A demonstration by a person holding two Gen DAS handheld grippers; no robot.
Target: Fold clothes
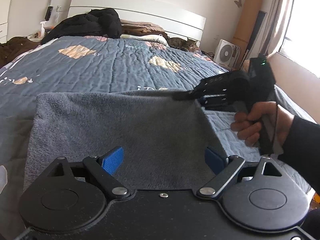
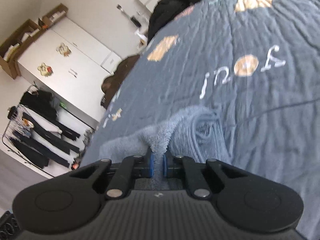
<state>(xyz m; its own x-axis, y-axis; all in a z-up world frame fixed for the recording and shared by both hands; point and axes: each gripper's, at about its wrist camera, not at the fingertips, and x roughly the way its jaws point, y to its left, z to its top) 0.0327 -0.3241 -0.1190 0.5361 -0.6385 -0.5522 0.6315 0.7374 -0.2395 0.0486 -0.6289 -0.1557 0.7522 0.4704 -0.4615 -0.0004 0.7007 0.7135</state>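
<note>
A grey fleece garment (image 1: 120, 128) lies spread on the blue quilted bed cover (image 1: 100, 68), near the foot of the bed. My left gripper (image 1: 164, 157) hovers over its near edge with both blue pads (image 1: 113, 160) set wide apart, open and pressing on nothing. At the garment's far right corner, a hand (image 1: 252, 128) holds my right gripper (image 1: 185, 95). In the right wrist view, a pinched ridge of the grey fleece garment (image 2: 160, 138) rises between the pads of the right gripper (image 2: 158, 165), which is shut on it.
A black jacket pile (image 1: 88, 24), folded blankets and a tabby cat (image 1: 186, 44) lie at the headboard end. A white fan (image 1: 226, 54) and a cardboard tube (image 1: 248, 18) stand by the window. A white wardrobe (image 2: 66, 60) and a rack of dark clothes (image 2: 40, 132) stand left of the bed.
</note>
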